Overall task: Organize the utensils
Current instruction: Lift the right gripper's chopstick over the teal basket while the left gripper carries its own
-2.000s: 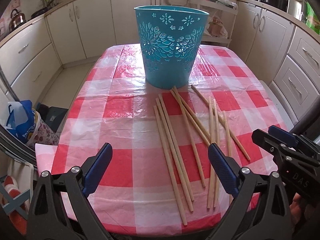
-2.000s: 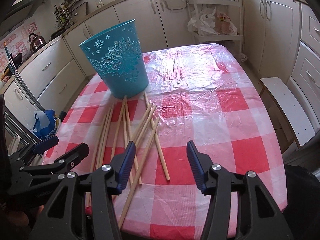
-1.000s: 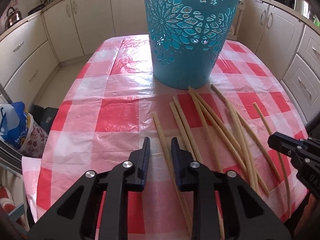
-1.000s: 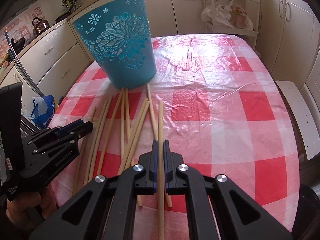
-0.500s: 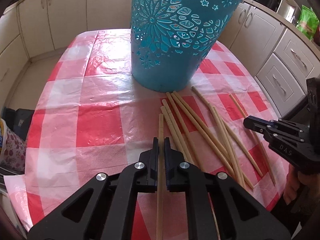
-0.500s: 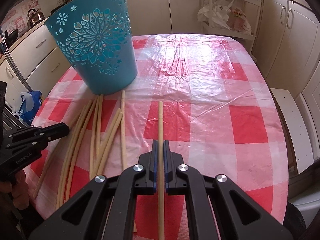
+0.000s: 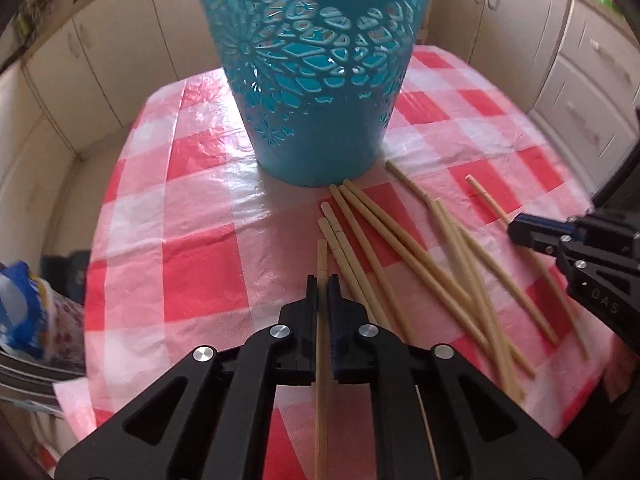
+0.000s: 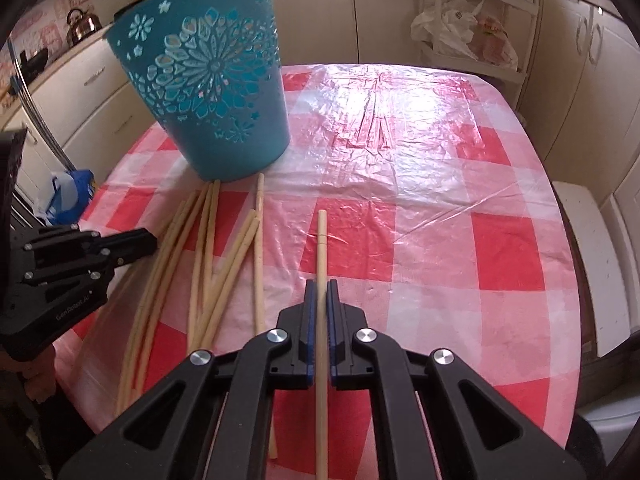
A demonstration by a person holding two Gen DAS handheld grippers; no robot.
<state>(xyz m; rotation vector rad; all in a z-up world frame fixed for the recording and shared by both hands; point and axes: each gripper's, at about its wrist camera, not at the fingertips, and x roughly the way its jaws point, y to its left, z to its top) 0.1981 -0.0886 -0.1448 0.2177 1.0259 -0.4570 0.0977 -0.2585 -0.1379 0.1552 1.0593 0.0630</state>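
Observation:
A tall teal cut-out basket (image 7: pixel 316 80) stands on the red-and-white checked table (image 7: pixel 200 276); it also shows in the right wrist view (image 8: pixel 212 92). Several long wooden chopsticks (image 7: pixel 400 248) lie loose in front of it, also in the right wrist view (image 8: pixel 208 264). My left gripper (image 7: pixel 322 280) is shut on one chopstick (image 7: pixel 321 256) and holds it above the cloth, pointing at the basket. My right gripper (image 8: pixel 321 284) is shut on another chopstick (image 8: pixel 321 236), held above the table right of the pile. Each gripper shows in the other's view: the right gripper (image 7: pixel 516 234) and the left gripper (image 8: pixel 148 240).
Cream kitchen cabinets (image 8: pixel 580 80) surround the table. A shelf rack with plastic bags (image 8: pixel 468 28) stands behind it. A blue bag (image 7: pixel 20 304) sits on the floor at the left. A white bench (image 8: pixel 592 248) stands at the right of the table.
Both grippers went from open to shut, each on one chopstick, and lifted it off the pile. The left gripper has moved closer to the basket.

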